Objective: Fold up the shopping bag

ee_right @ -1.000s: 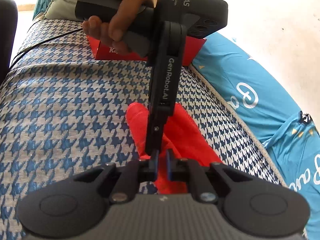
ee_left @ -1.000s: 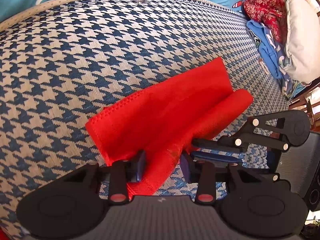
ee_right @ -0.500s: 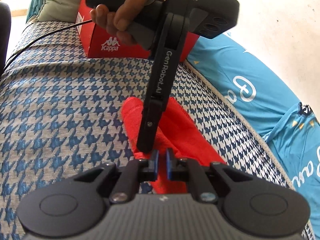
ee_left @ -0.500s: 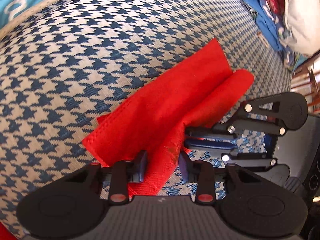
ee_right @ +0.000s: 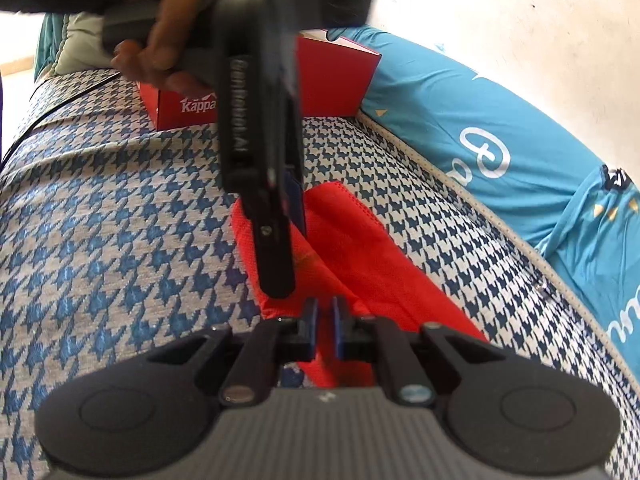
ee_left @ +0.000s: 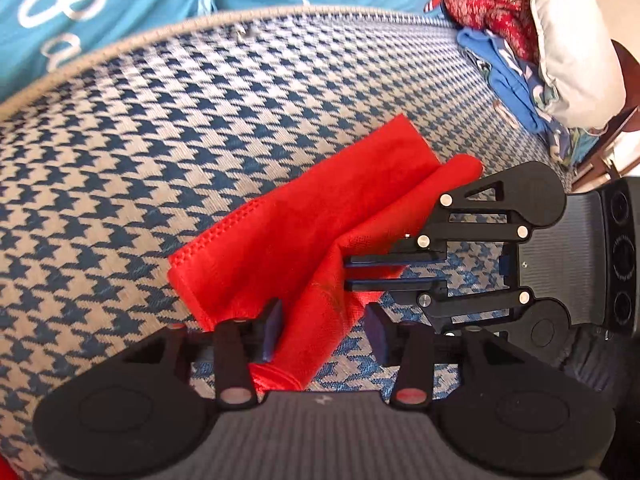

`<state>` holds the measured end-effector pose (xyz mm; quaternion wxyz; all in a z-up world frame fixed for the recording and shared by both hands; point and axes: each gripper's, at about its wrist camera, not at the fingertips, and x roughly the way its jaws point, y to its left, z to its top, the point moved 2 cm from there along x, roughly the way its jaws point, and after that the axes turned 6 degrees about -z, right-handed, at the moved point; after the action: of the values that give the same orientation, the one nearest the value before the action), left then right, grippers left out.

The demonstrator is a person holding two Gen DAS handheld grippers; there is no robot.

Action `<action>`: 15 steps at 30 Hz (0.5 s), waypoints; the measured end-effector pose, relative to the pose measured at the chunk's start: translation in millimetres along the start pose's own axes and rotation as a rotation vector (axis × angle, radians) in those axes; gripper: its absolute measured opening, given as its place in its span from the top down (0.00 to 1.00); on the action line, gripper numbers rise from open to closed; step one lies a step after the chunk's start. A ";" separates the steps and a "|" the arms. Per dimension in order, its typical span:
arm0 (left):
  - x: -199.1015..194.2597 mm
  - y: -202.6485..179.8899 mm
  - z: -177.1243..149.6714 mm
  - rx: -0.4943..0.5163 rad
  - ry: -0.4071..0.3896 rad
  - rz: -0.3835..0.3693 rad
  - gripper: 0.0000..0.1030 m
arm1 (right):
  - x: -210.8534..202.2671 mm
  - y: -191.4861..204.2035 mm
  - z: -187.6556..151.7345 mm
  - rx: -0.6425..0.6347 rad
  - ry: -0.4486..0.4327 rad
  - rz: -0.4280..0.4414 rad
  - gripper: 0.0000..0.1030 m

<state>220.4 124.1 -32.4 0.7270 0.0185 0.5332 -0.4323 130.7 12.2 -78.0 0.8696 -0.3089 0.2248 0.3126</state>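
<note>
The red shopping bag point(ee_left: 304, 232) lies folded into a narrow strip on the blue houndstooth surface point(ee_left: 120, 152). My left gripper point(ee_left: 324, 332) is open, its jaws either side of the strip's near end. My right gripper point(ee_left: 352, 275) enters from the right, jaws nearly together with red fabric between them. In the right wrist view my right gripper point(ee_right: 325, 320) is narrowly closed on the bag's point(ee_right: 352, 248) near end. The left gripper point(ee_right: 280, 276) hangs over the strip, held by a hand.
A red Kappa box point(ee_right: 332, 76) stands at the surface's far end. Turquoise printed cloth point(ee_right: 520, 160) runs along the piped edge. A heap of clothes and a white pillow point(ee_left: 560, 40) lie at the other end.
My left gripper has lifted and pulled back a little, still open over the strip. In the right wrist view it now looms closer. The right gripper stays closed on the bag.
</note>
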 end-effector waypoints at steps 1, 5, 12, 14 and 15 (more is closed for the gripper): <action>-1.0 0.5 -1.8 -0.009 -0.015 0.008 0.56 | 0.3 -0.8 0.1 0.006 0.003 0.002 0.94; -4.0 12.2 -9.3 -0.113 -0.081 0.002 0.56 | 1.8 -3.3 0.3 0.032 0.011 0.010 0.94; -6.2 24.6 -31.1 -0.254 -0.200 -0.016 0.56 | 5.3 -7.0 1.5 0.069 0.028 0.018 0.94; -5.4 27.5 -36.5 -0.279 -0.227 -0.022 0.56 | 6.6 -8.3 2.3 0.076 0.033 0.021 0.94; -4.8 28.4 -38.2 -0.293 -0.239 -0.024 0.56 | 6.9 -8.3 2.4 0.077 0.034 0.021 0.94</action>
<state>209.5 163.4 -57.5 0.7749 -0.1454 0.5002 -0.3579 141.7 11.6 -77.1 0.8736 -0.2781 0.2548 0.3076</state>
